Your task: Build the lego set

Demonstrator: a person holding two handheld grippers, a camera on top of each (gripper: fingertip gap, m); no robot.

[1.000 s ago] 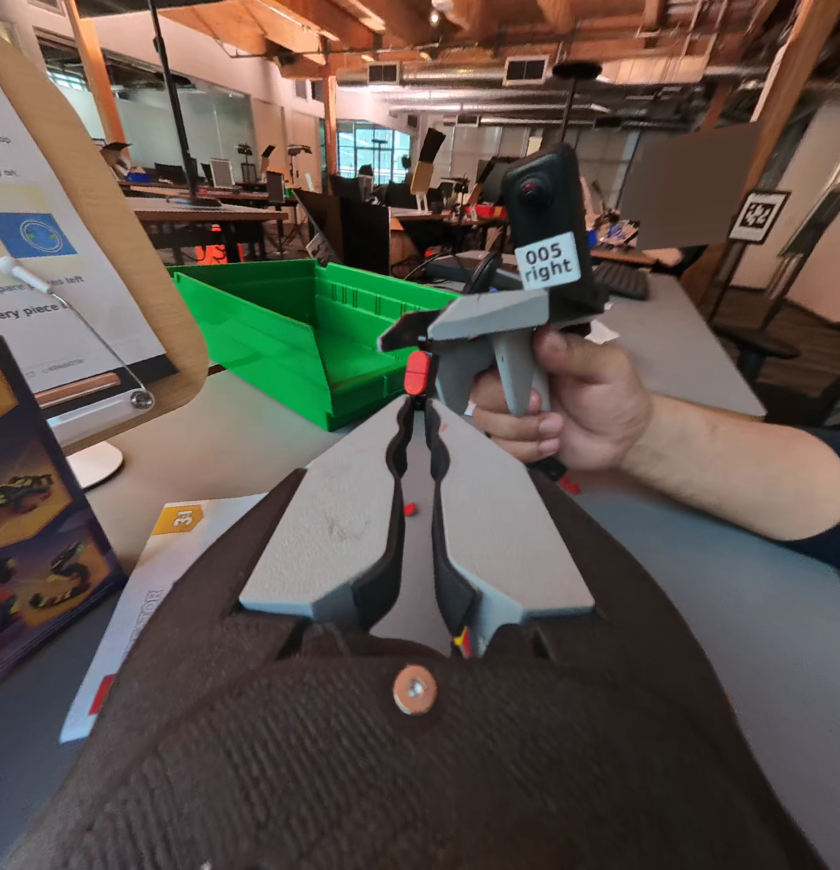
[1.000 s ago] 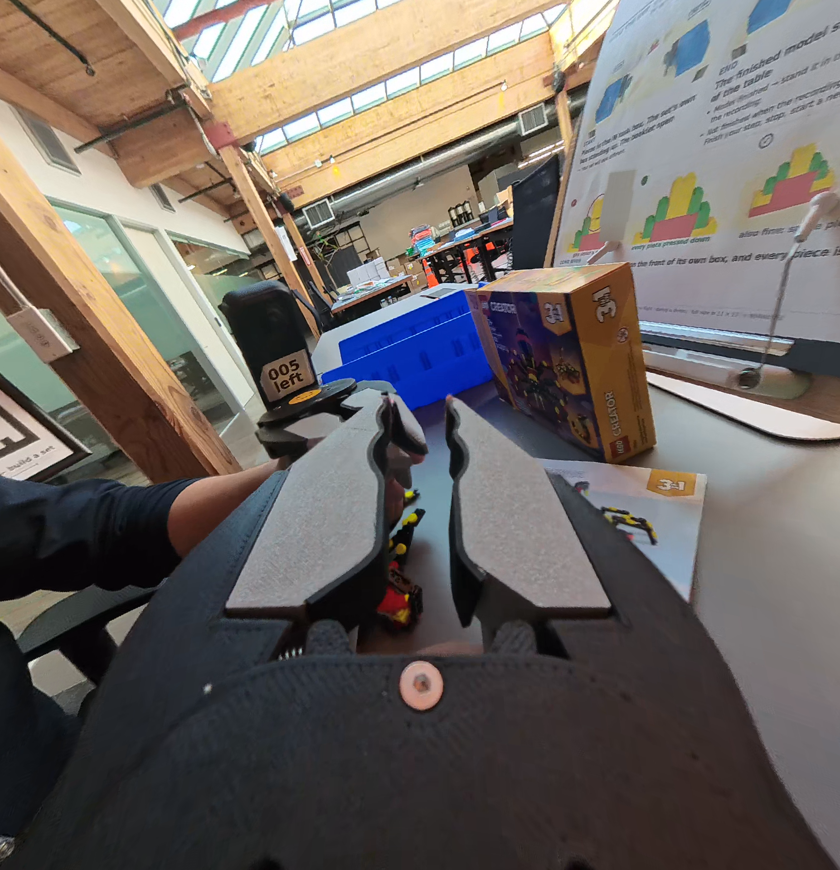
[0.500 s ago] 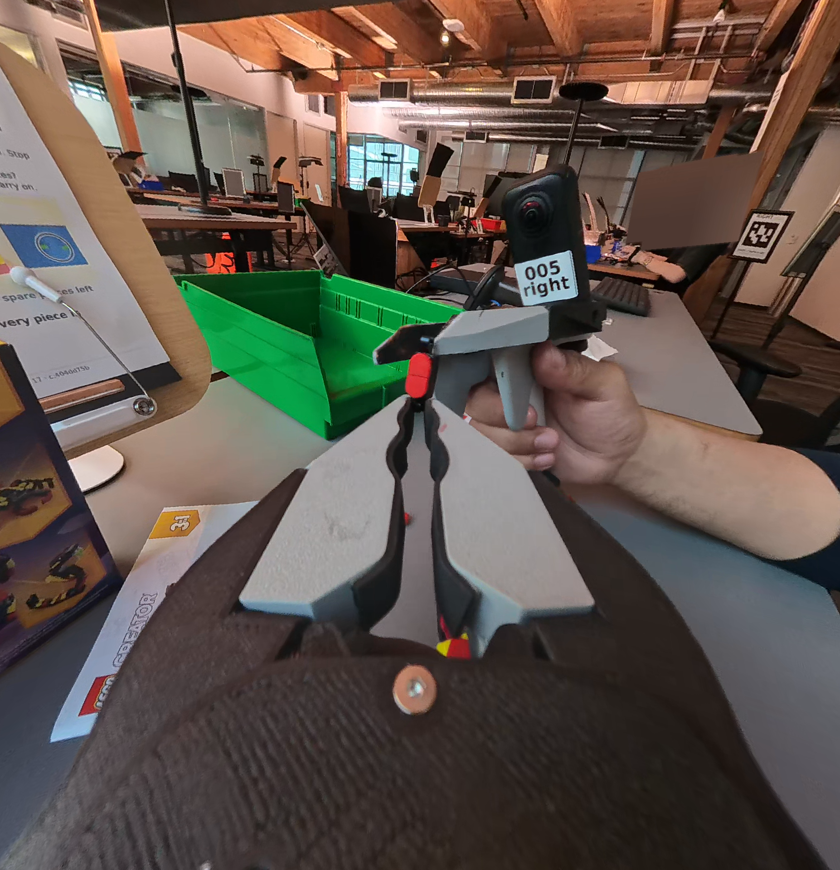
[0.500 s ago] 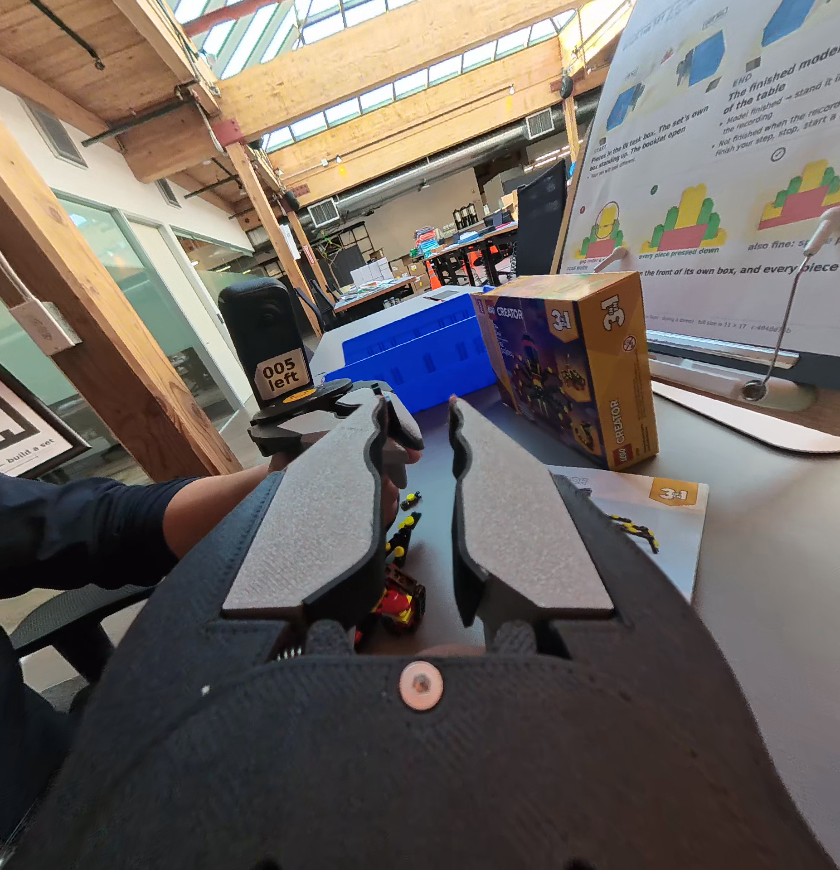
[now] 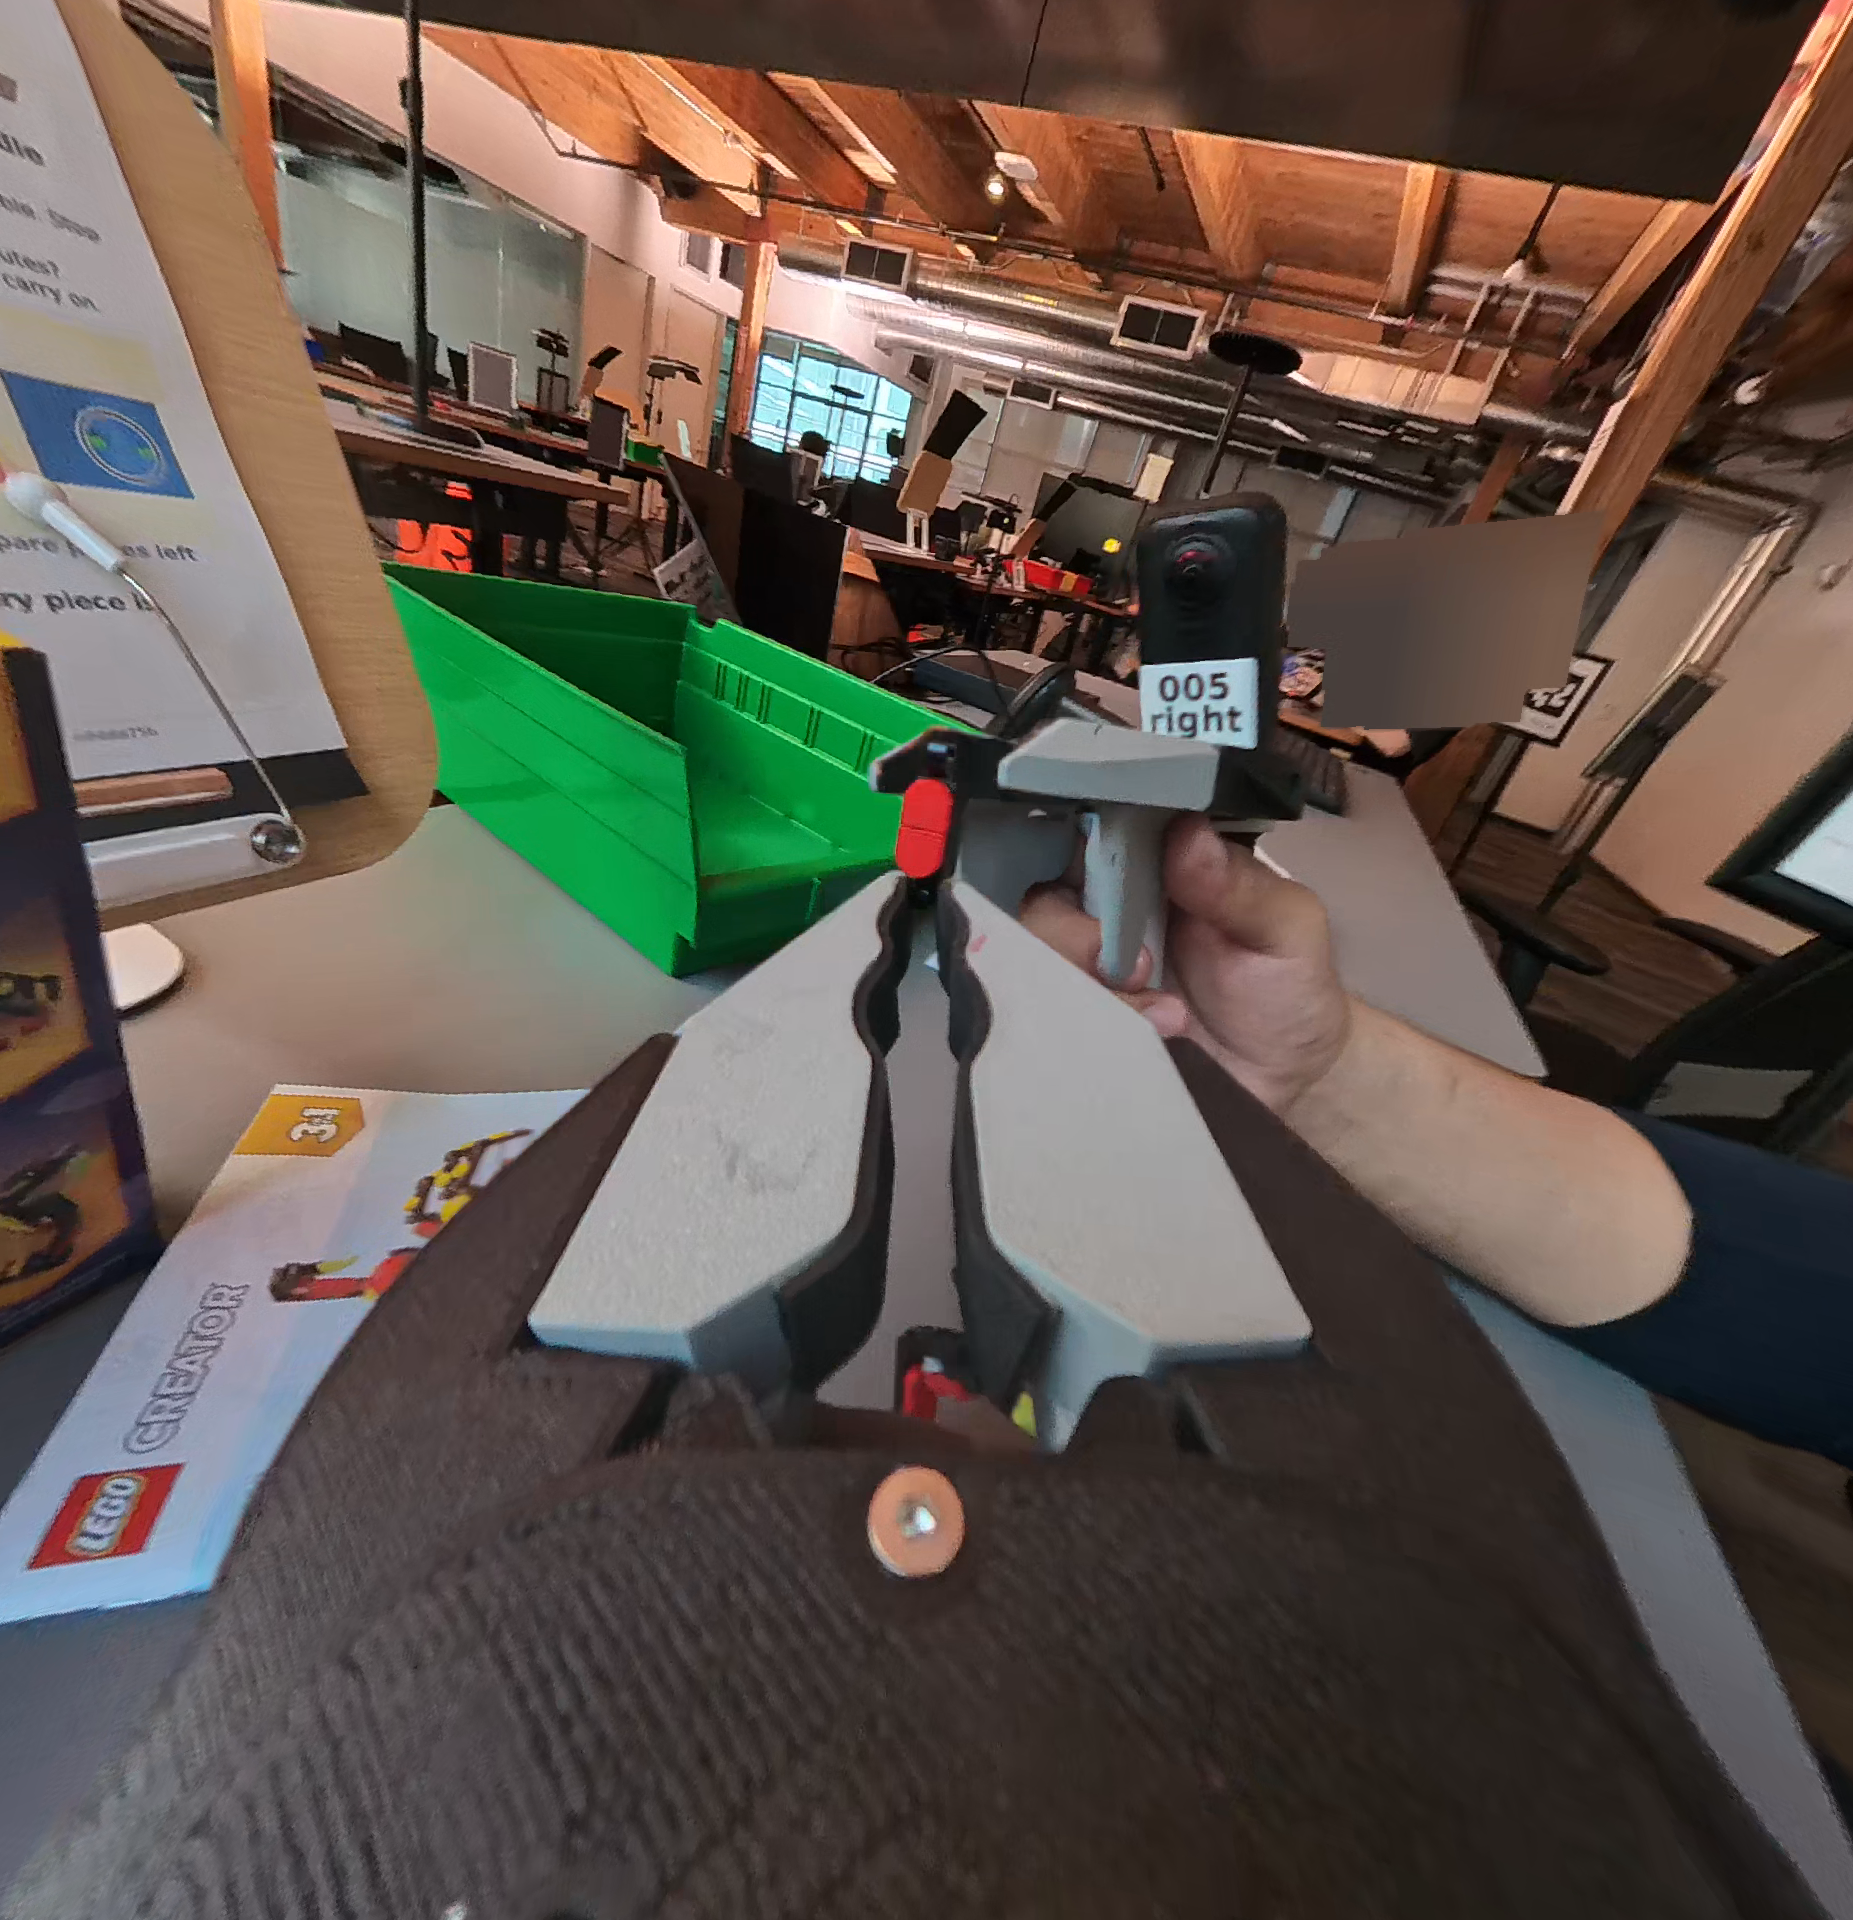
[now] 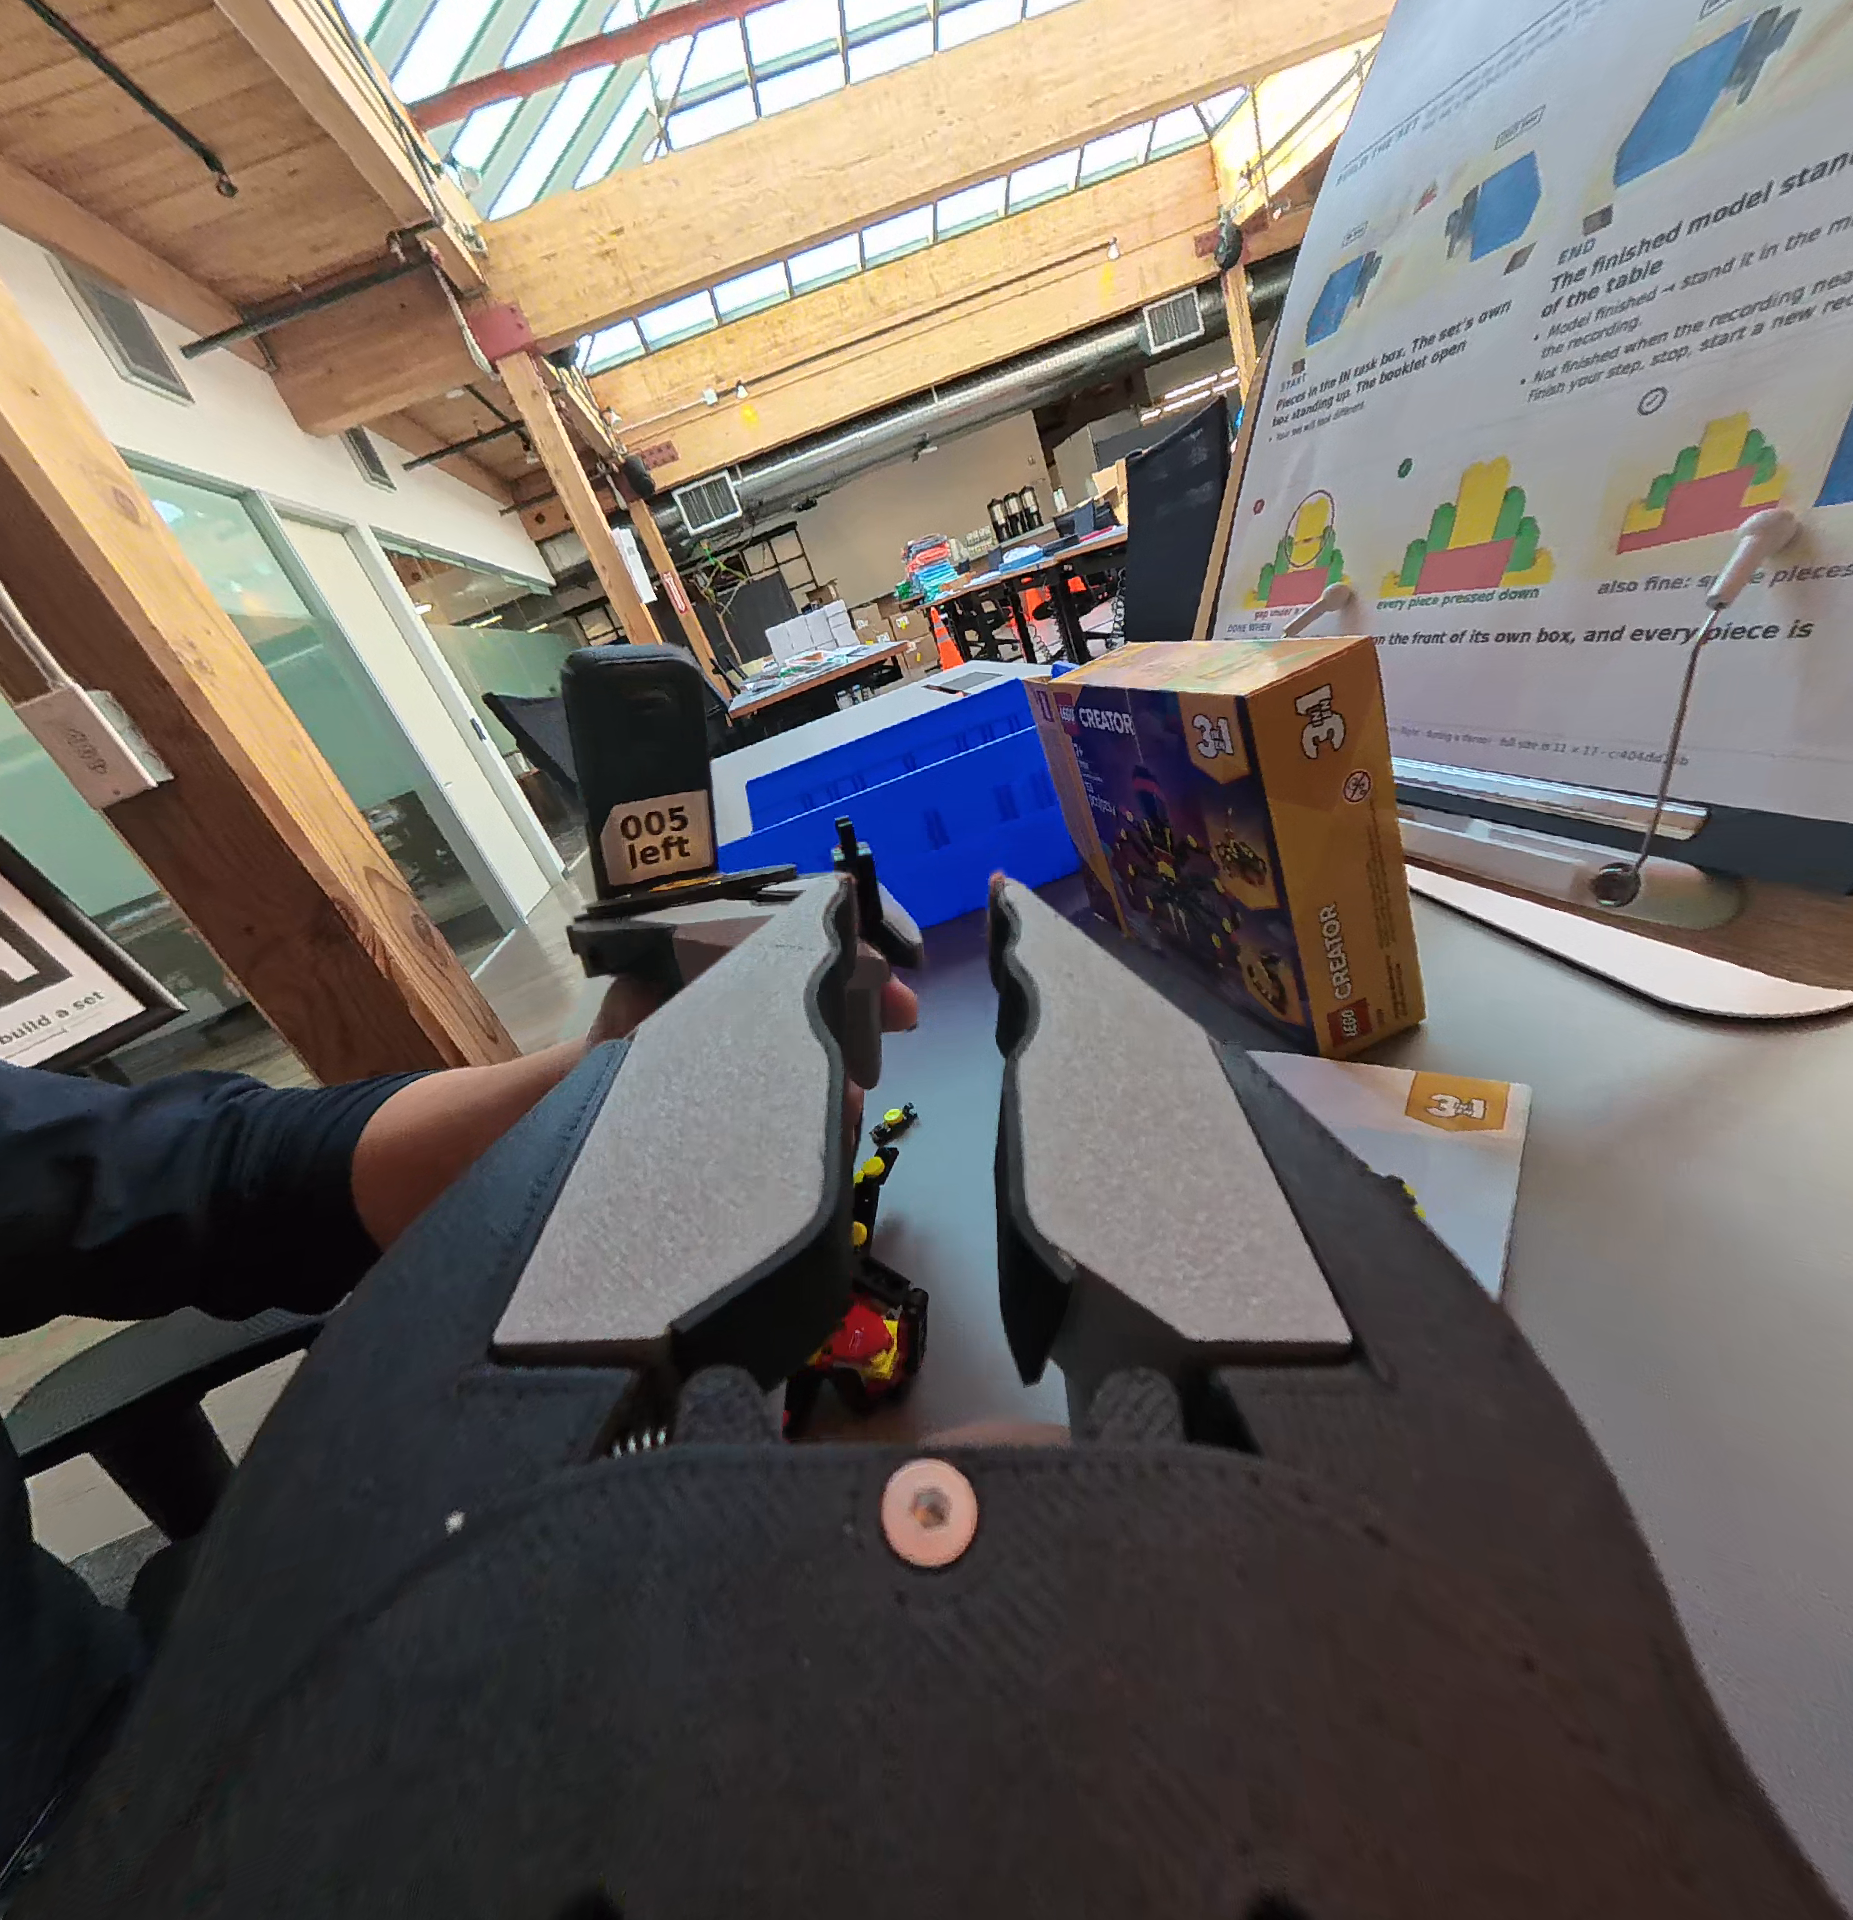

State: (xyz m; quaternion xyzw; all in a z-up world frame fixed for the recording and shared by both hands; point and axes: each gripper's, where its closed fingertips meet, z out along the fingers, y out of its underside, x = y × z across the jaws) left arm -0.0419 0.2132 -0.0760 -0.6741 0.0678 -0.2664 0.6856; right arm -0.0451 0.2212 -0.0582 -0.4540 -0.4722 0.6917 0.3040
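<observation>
Two grippers meet tip to tip above the grey table (image 6: 1680, 1299), both left of the toy box (image 6: 1244, 831) as the right wrist view has it. The left gripper (image 5: 922, 906), farthest from the box, has its jaws pinched shut on a thin black piece (image 6: 847, 847) that sticks up out of the fingertips. Closer to the box, the right gripper (image 6: 922, 896) has its jaws parted, with nothing spanning the gap (only table and the blue bin (image 6: 901, 800) behind the box's left side show through). The black piece stands just beyond its left fingertip, outside that gap. In the left wrist view a red pill-shaped part (image 5: 924, 826) sits directly above the black piece, at the right gripper's tip; whether it belongs to the piece or the gripper I cannot tell. A small red, yellow and black brick model (image 6: 870, 1340) lies on the table left of the box, a booklet (image 6: 1421, 1153) just in front of it.
</observation>
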